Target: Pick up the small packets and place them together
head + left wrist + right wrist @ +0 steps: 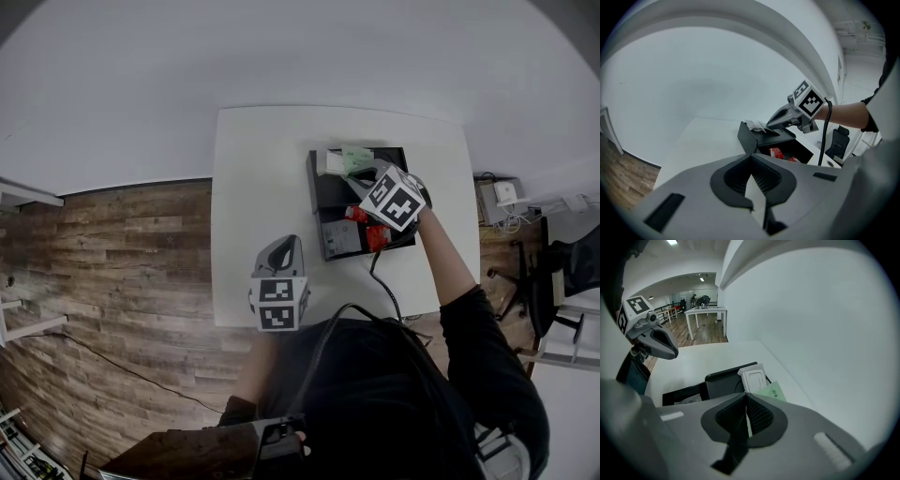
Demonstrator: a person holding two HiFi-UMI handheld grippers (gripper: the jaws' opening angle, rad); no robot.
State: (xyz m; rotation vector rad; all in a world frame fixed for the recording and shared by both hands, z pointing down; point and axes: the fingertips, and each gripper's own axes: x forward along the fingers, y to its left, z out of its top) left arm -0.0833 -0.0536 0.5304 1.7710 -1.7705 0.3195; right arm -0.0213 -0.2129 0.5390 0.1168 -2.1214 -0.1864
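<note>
Pinching the green packet by its edge, the right gripper is clamped over the black tray's far compartment. Light, floppy, probably slick. Left gripper hangs slightly open, empty

Light is even, cool and diffuse from overhead, with colours washed toward grey. Ceiling lights show as small blown-out strips at the top left of the right gripper view. White table is bright and near featureless, with no hard glare. Shadows are weak and soft-edged throughout. Black tray goes dark inside, detail thin. Green packet keeps only a pale tint. Person's dark sleeve reads as flat black. All three views are fisheye, with black corners and floor planks bowed. The close-up bodies of the left gripper and right gripper are soft and out of focus. Mid-distance is sharp.
</note>
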